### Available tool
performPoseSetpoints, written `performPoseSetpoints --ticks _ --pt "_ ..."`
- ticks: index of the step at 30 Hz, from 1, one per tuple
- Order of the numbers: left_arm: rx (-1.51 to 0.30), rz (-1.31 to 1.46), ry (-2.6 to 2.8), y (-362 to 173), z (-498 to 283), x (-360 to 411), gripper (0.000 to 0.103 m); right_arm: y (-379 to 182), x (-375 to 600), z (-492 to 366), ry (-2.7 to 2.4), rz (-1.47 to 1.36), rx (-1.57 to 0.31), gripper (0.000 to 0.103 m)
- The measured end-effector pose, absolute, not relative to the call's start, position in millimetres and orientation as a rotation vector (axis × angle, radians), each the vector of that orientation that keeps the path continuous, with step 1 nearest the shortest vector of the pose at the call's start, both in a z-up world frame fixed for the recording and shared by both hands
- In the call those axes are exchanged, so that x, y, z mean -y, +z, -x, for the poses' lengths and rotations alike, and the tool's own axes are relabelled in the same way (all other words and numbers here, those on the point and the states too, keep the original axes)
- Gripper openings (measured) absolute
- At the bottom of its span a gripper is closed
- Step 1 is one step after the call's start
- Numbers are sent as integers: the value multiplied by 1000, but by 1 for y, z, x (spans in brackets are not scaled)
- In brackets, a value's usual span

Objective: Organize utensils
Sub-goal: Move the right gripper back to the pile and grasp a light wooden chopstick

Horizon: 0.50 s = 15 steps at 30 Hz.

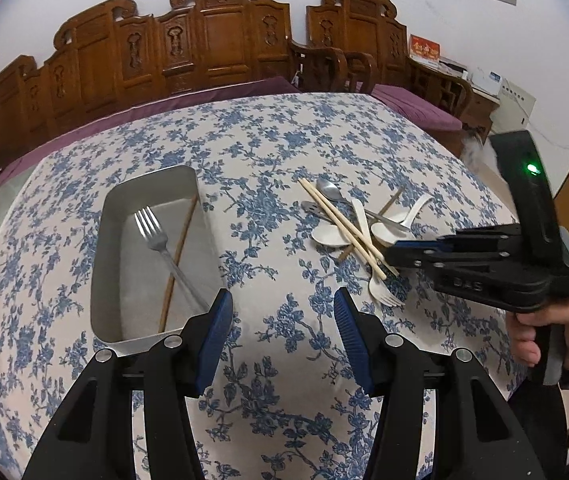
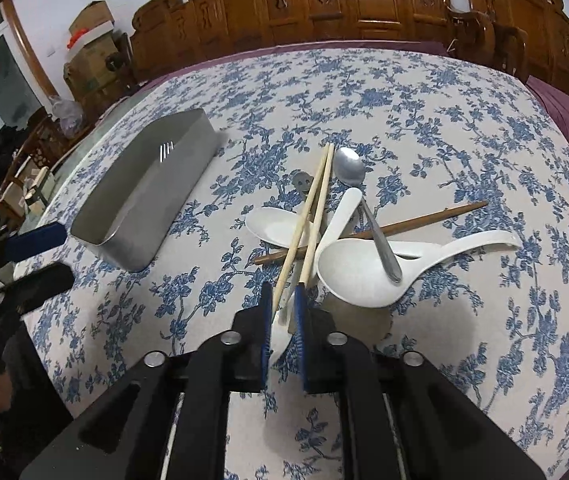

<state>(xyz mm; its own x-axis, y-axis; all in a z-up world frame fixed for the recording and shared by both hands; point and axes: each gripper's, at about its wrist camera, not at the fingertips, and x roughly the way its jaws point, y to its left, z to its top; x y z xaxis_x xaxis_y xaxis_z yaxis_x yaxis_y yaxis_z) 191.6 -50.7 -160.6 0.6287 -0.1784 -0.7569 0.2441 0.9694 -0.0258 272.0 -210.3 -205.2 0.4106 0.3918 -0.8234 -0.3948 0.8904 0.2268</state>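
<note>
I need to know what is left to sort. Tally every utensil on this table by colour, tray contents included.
Metal: 3 (fork in the tray, spoon, one half-hidden piece)
White: 3 (two spoons, one fork)
Pale chopsticks: 2
Dark chopsticks: 2 (one in the tray, one in the pile)
Total: 10

Right gripper (image 2: 283, 300) nearly closed around two pale wooden chopsticks (image 2: 311, 208); white ceramic spoons (image 2: 350, 272), rectangular metal tray (image 2: 144, 196), blue-floral tablecloth (image 2: 464, 140)
</note>
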Motion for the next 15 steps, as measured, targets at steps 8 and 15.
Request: performPoseSetpoints --ticks 8,15 --pt "-864 -89 -254 -163 -188 57 50 -219 205 -284 440 32 -1087 16" --pt "-870 -100 -258 -164 -188 63 50 -223 206 -286 432 32 -1105 6"
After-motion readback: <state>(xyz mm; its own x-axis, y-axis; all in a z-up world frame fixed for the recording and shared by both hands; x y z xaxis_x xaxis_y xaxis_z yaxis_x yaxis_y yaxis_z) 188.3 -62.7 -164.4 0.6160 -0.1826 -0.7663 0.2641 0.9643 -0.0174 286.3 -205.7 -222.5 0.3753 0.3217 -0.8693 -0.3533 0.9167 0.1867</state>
